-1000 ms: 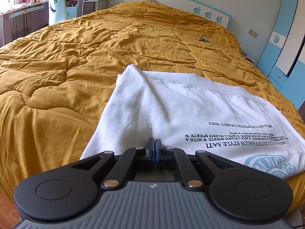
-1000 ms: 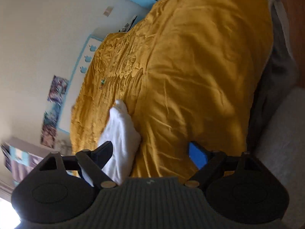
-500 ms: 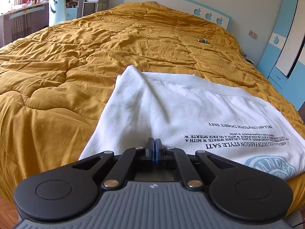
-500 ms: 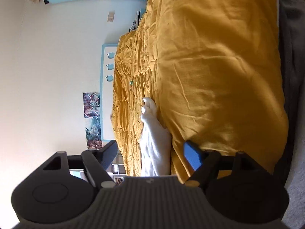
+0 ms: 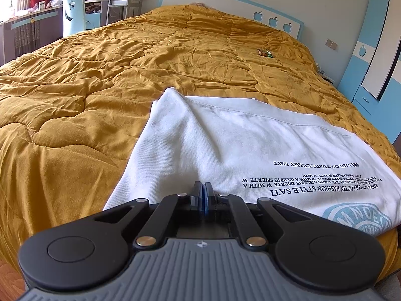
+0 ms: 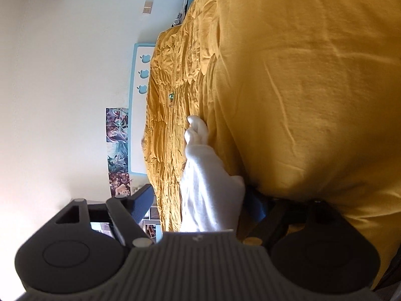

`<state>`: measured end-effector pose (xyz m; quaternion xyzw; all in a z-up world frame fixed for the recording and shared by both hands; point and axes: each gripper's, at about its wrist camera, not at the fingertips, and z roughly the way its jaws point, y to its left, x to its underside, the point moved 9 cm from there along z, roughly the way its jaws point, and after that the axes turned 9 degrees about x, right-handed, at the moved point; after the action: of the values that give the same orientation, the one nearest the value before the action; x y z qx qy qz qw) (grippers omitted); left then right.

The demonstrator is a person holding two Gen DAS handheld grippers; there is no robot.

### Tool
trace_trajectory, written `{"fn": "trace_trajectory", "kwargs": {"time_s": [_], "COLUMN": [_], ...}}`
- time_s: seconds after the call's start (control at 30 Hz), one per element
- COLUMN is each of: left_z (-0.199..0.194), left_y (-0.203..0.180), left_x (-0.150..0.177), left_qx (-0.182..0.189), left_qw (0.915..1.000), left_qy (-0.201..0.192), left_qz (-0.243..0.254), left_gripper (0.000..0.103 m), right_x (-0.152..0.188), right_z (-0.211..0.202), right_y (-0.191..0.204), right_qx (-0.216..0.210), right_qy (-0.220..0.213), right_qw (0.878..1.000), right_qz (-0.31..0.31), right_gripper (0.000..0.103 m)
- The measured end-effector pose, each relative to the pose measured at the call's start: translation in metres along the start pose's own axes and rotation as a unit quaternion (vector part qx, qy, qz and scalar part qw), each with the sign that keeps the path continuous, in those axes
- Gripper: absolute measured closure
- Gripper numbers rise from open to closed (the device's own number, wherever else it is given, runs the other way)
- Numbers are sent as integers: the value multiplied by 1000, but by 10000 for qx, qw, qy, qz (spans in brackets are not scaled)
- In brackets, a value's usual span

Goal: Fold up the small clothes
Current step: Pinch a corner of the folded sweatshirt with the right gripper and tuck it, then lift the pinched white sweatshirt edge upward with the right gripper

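Centrally, a mustard quilt (image 5: 112,80) covers the bed, its blue-and-white headboard (image 5: 225,2) far against the wall. Nearer lies a white T-shirt (image 5: 225,140), its near edge at the clenched left gripper (image 5: 203,190). Right gripper (image 6: 200,200): jaws parted, just widened, straddling the shirt's edge.

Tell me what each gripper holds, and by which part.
Left gripper: shut at the white T-shirt's near edge; grip itself hidden. Right gripper: open around the cloth, holding nothing.

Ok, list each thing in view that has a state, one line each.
White T-shirt: spread on the bed, print side up, near edge bunched and lifted.
Left tongs: shut on the T-shirt's near edge.
Right tongs: open, white cloth between the fingers, not clamped; have just been opening.
Yellow quilt: spread over the bed, wrinkled.
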<state>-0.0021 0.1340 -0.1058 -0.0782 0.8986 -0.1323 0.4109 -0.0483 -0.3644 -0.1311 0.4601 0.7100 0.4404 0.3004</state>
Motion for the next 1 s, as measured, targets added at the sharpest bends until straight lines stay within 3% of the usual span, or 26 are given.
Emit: {"fn": "trace_trajectory", "kwargs": {"time_s": [0.1, 0.23, 0.33, 0.4, 0.47, 0.53, 0.57, 0.7, 0.73, 0.77, 0.83, 0.9, 0.93, 1.0], "left_z": [0, 0, 1, 2, 2, 2, 2, 2, 2, 2, 3, 3, 3, 3], "left_y": [0, 0, 0, 0, 0, 0, 0, 2, 2, 1, 0, 1, 1, 1], "left_x": [0, 0, 0, 0, -1, -1, -1, -1, -1, -1, 0, 0, 0, 0], "left_qx": [-2, -4, -6, -20, -33, -22, -9, 54, 49, 32, 7, 9, 15, 20], "left_qw": [10000, 10000, 10000, 10000, 10000, 10000, 10000, 10000, 10000, 10000, 10000, 10000, 10000, 10000], "left_qy": [7, 1, -7, -9, -10, -7, -7, -10, -11, -17, -32, -45, -46, -44], "left_qz": [-4, -1, 10, 39, 67, 49, 35, -76, -83, -61, 7, 30, 22, 15], "left_gripper": [97, 97, 97, 97, 97, 97, 97, 97, 97, 97, 97, 97, 97, 97], "right_x": [1, 0, -1, -1, -2, -6, -6, -2, 0, 1, 3, 2, 3, 5], "right_z": [2, -10, -15, -9, -1, 8, 13, 12, 9, 9, 12, 17, 26, 38], "right_y": [10, 18, 32, 49, 55, 42, 32, 22, 23, 25, 30, 27, 24, 27], "right_qx": [3, -190, -550, -551, -51, 995, 1245, 991, 919, 830, 734, 1101, 1355, 1345], "right_qy": [-30, -40, 111, 237, 141, -95, -79, -298, -347, -364, -349, -376, -229, -72], "right_qw": [9997, 9996, 9984, 9977, 9982, 9932, 9910, 9935, 9934, 9934, 9928, 9884, 9859, 9865], "right_qz": [-261, -215, -89, -314, -573, -590, -481, -484, -587, -702, -885, -973, -953, -929], "right_gripper": [33, 47, 47, 43, 38, 39, 44, 52, 65, 85, 86, 79, 70, 63]}}
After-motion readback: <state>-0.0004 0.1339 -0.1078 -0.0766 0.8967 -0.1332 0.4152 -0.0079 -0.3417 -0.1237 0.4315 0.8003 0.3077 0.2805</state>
